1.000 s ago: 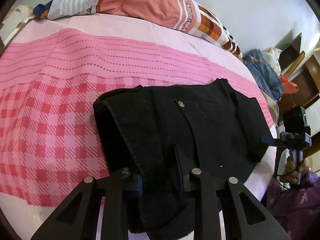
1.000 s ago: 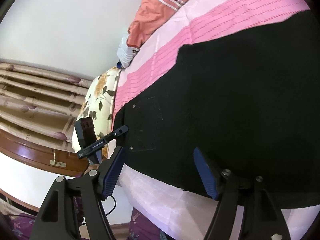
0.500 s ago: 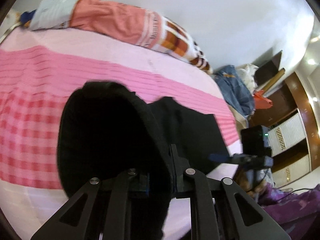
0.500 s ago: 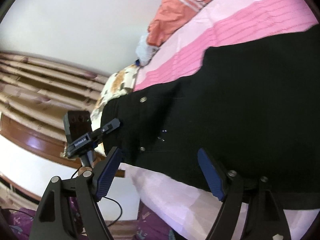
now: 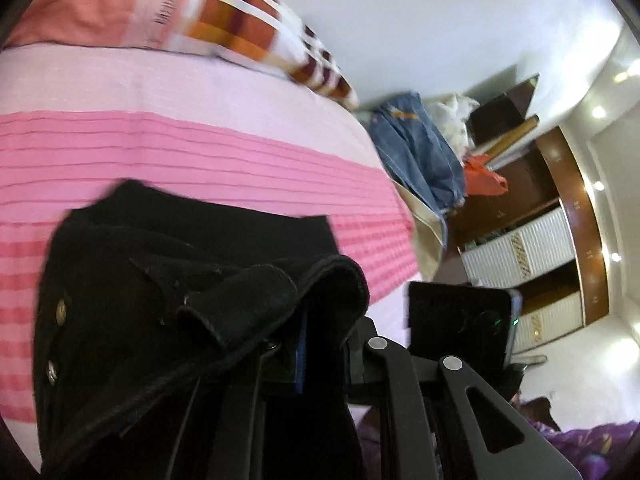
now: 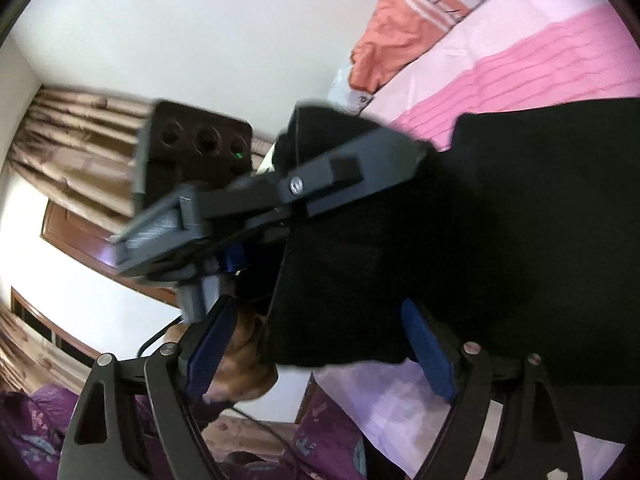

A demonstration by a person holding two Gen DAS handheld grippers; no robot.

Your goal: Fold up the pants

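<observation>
The left gripper point(image 5: 320, 344) is clamped hard on the black pants point(image 5: 168, 288), its 2 jaws pinched nearly together with a thick fold of waistband bunched between them and draping over the top. In the left wrist view that lifted fold fills the lower centre, with 2 metal snap buttons point(image 5: 60, 312) showing at 9 o'clock. The rest of the pants lies spread on the pink striped bedspread point(image 5: 200, 152), running from centre out toward 10 o'clock.

At 12 o'clock sits an orange patterned pillow point(image 5: 180, 12) against the wall. Out at 2 o'clock there is a heap of blue denim point(image 5: 420, 152) beside a red bag point(image 5: 484, 176), with a brown-and-white wardrobe point(image 5: 540, 248) at 3 o'clock.

Over to the right wrist view: the right gripper point(image 6: 320, 344) stands wide open, blue pads point(image 6: 430, 350) well apart, holding nothing. The near edge of the pants point(image 6: 480, 240) sits between those pads, touching neither as far as can be seen. The left gripper point(image 6: 344, 176) comes in from 10 o'clock, blurred, its body crossing over the raised fold, and a bare hand point(image 6: 240, 364) shows below it at 7 o'clock. Pink bedspread point(image 6: 540, 72) runs off to 2 o'clock, the orange pillow point(image 6: 400, 36) at 1 o'clock, beige curtains point(image 6: 80, 132) at 9 o'clock.
</observation>
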